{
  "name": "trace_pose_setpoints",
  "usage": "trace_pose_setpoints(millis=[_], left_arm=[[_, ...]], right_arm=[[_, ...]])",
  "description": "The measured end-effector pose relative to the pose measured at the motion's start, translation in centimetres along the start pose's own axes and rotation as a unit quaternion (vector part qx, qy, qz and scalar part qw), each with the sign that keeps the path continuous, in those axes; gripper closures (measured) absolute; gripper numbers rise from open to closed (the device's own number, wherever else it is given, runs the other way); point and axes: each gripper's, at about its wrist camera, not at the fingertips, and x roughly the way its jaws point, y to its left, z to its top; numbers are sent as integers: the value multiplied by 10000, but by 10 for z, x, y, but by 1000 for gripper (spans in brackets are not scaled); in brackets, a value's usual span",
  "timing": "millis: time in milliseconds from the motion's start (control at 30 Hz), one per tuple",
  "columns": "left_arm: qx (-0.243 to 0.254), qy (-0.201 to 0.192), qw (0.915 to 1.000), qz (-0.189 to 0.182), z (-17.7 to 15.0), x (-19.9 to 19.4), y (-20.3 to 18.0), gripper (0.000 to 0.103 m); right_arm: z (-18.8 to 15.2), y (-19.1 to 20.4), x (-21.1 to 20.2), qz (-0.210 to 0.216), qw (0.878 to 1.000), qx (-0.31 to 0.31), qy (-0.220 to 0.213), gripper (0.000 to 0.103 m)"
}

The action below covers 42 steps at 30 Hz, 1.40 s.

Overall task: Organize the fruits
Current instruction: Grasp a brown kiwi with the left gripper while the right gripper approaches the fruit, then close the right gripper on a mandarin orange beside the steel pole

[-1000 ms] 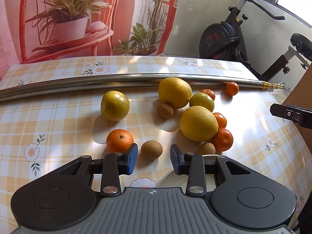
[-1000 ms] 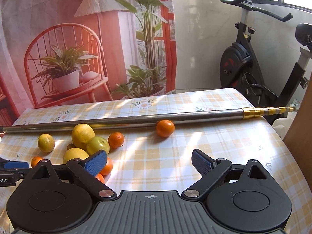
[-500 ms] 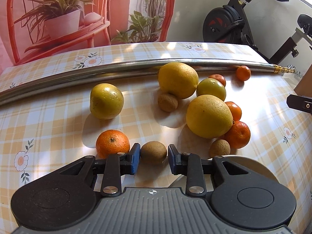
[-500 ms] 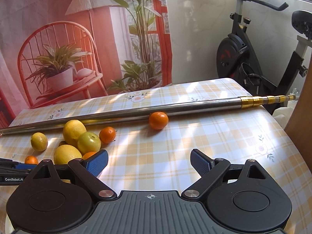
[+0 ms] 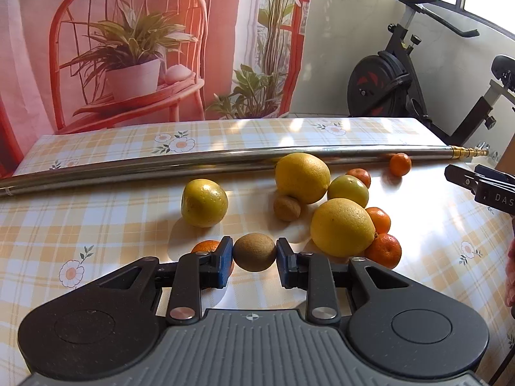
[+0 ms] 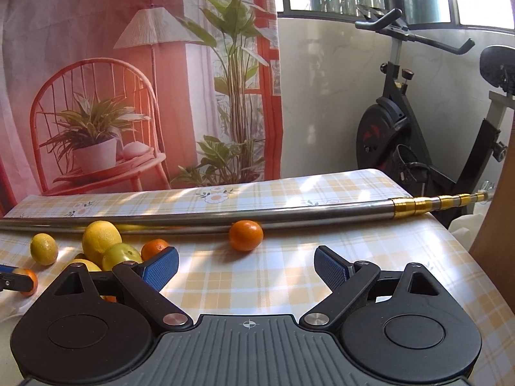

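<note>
My left gripper [image 5: 254, 257] is shut on a brown kiwi [image 5: 254, 252] and holds it above the checked tablecloth. Beyond it lie a yellow-green citrus [image 5: 204, 202], two large yellow fruits [image 5: 302, 177] [image 5: 342, 226], another brown kiwi [image 5: 286, 207], a green-yellow fruit [image 5: 348, 190] and several small mandarins [image 5: 383, 251]. One mandarin [image 5: 206, 246] is half hidden behind the left finger. My right gripper [image 6: 246, 265] is open and empty over the table; a lone mandarin [image 6: 246, 235] lies ahead of it by the pole.
A long metal pole [image 5: 193, 160] lies across the table behind the fruit; its brass end [image 6: 437, 204] overhangs the right edge. An exercise bike [image 6: 418, 135] stands beyond the table's far right. A printed backdrop [image 6: 128, 80] hangs behind.
My left gripper closed on the kiwi and lifted it off the table. The view tilted up. The right gripper stayed open and shifted slightly.
</note>
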Motion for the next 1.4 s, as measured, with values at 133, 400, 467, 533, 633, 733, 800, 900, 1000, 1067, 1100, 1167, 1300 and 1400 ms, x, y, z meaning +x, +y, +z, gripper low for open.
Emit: trace_pose_setpoints(millis=[133, 400, 467, 533, 633, 733, 800, 900, 1000, 1067, 1100, 1167, 1300, 1400], left_arm=[[-142, -218, 9996, 85, 2, -14, -4, 72], [-199, -266, 9994, 91, 0, -21, -6, 72], [-209, -258, 9994, 78, -1, -20, -6, 72], [-206, -253, 9994, 81, -2, -20, -6, 72], [-222, -231, 9995, 46, -3, -20, -7, 72], [-206, -234, 9995, 17, -5, -20, -8, 72], [-165, -261, 9995, 3, -6, -20, -10, 72], [-105, -273, 9996, -46, -8, -20, -11, 72], [-92, -261, 9996, -49, -10, -21, -12, 72], [-116, -258, 9996, -59, -12, -22, -11, 72], [-127, -253, 9996, -66, -12, -23, -11, 72], [-134, -233, 9996, -78, -13, -23, -11, 72], [-125, -193, 9997, -113, -16, -23, -12, 72], [-99, -158, 9997, -149, -17, -25, -13, 72]], right_arm=[[1, -6, 18, -140, 9994, -145, -287, 15], [3, 4, 63, -88, 9987, -462, -185, 29], [5, 7, 73, -32, 9987, -484, -130, 30], [6, 11, 87, -35, 9981, -617, -71, 32], [9, 12, 103, -45, 9977, -680, 38, 35], [11, 13, 119, -26, 9971, -717, 234, 40], [11, 14, 125, -38, 9969, -710, 333, 43], [9, 16, 129, 1, 9963, -725, 459, 48], [7, 15, 132, 50, 9959, -700, 570, 52], [6, 14, 134, 66, 9956, -664, 653, 57], [6, 14, 134, 59, 9956, -658, 664, 58], [5, 15, 134, 39, 9954, -673, 678, 62], [2, 15, 131, 27, 9955, -688, 644, 67], [1, 13, 127, 29, 9960, -651, 604, 67]])
